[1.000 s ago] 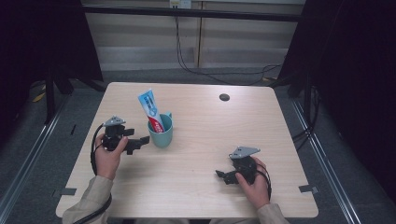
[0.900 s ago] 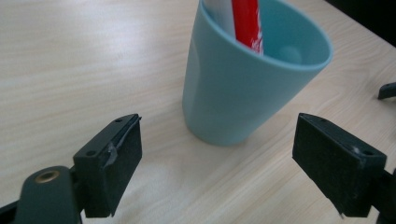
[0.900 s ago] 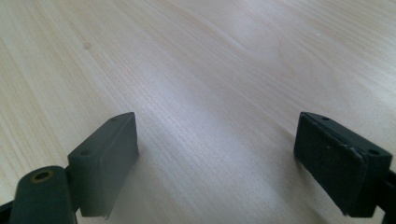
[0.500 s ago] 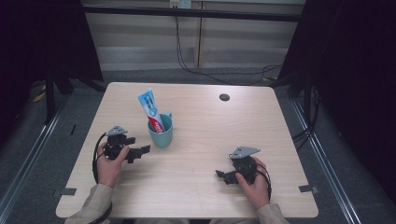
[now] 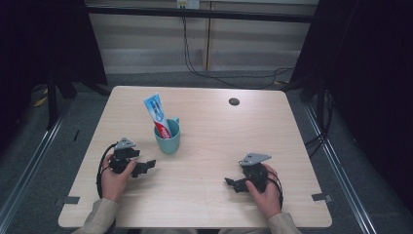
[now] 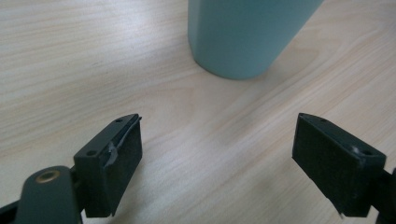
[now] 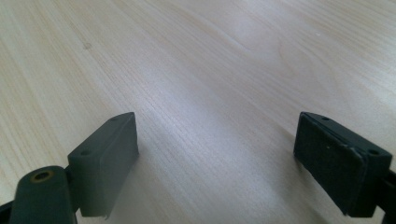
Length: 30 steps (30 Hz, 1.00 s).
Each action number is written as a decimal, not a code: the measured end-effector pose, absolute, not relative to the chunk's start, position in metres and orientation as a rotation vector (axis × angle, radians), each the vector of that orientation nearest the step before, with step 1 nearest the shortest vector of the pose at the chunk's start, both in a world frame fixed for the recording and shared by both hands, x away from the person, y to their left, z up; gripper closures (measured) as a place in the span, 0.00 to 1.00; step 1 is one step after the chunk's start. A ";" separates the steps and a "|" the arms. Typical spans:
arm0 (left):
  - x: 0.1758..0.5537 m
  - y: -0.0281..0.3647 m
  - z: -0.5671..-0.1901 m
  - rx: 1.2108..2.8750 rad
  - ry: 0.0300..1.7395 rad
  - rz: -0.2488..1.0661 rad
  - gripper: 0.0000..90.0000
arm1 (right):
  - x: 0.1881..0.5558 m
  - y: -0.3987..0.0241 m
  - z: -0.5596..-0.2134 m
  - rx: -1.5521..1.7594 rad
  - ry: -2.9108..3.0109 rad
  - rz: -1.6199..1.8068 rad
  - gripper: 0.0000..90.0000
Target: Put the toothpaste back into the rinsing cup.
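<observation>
Now, high view: teal cup upright left of centre on the wooden table, toothpaste tube standing in it, leaning to 11 o'clock. Left gripper at the cup's 7 o'clock, empty, low over the wood; a second ago it was level with the cup and nearer it, so it has drawn back toward the person. Right gripper at the cup's 4 o'clock, well apart, unmoved. Small dark disc near the far edge.

Left gripper view: left gripper, jaws wide, nothing between them; cup at 12 o'clock, near but clear of the pads.

Right gripper view: right gripper, jaws wide, bare table ahead.

Judgement: tube placed, release done, the work looks near its end.
</observation>
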<state>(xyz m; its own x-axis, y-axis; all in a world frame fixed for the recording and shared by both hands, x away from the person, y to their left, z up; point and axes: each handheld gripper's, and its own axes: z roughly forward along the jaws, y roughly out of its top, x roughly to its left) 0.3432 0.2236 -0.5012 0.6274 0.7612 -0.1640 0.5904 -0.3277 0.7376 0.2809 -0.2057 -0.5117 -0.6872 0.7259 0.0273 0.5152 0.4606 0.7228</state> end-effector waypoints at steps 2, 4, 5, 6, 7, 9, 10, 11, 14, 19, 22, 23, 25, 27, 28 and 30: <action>0.342 0.223 -0.502 2.048 1.053 0.263 0.18 | 0.281 -0.206 -0.512 1.062 2.428 1.055 0.15; 0.341 0.222 -0.503 2.066 1.051 0.282 0.18 | 0.281 -0.206 -0.512 1.062 2.429 1.056 0.15; 0.341 0.221 -0.504 2.076 1.044 0.283 0.18 | 0.281 -0.206 -0.512 1.062 2.428 1.055 0.15; 0.341 0.221 -0.504 2.075 1.041 0.281 0.18 | 0.281 -0.206 -0.512 1.061 2.428 1.056 0.15; 0.341 0.221 -0.505 2.081 1.035 0.284 0.18 | 0.281 -0.206 -0.512 1.061 2.428 1.056 0.15; 0.340 0.220 -0.506 2.095 1.029 0.287 0.18 | 0.281 -0.206 -0.512 1.062 2.429 1.056 0.15; 0.340 0.220 -0.506 2.094 1.033 0.283 0.18 | 0.281 -0.206 -0.512 1.061 2.429 1.056 0.15; 0.340 0.220 -0.506 2.104 1.029 0.289 0.18 | 0.281 -0.206 -0.512 1.062 2.428 1.056 0.15; 0.339 0.219 -0.506 2.111 1.021 0.301 0.18 | 0.281 -0.206 -0.512 1.061 2.428 1.056 0.15; 0.338 0.216 -0.506 2.159 0.992 0.338 0.17 | 0.281 -0.206 -0.512 1.061 2.429 1.056 0.15; 0.336 0.213 -0.508 2.181 0.966 0.362 0.17 | 0.281 -0.206 -0.512 1.061 2.428 1.056 0.15; 0.335 0.213 -0.508 2.190 0.955 0.374 0.16 | 0.281 -0.206 -0.512 1.062 2.428 1.056 0.15; 0.335 0.213 -0.508 2.185 0.953 0.380 0.16 | 0.281 -0.206 -0.512 1.062 2.428 1.056 0.15; 0.334 0.214 -0.509 2.178 0.950 0.381 0.15 | 0.281 -0.206 -0.512 1.061 2.429 1.056 0.15; 0.334 0.214 -0.510 2.171 0.943 0.380 0.15 | 0.281 -0.206 -0.512 1.061 2.429 1.056 0.15; 0.334 0.214 -0.510 2.171 0.942 0.384 0.15 | 0.281 -0.206 -0.512 1.062 2.428 1.056 0.15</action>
<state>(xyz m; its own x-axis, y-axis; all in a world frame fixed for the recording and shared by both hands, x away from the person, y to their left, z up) 0.3342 0.2139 -0.5099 0.6878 0.7258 -0.0143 0.5091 -0.4681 0.7223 0.2809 -0.2057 -0.5118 -0.6873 0.7259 0.0271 0.5149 0.4605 0.7231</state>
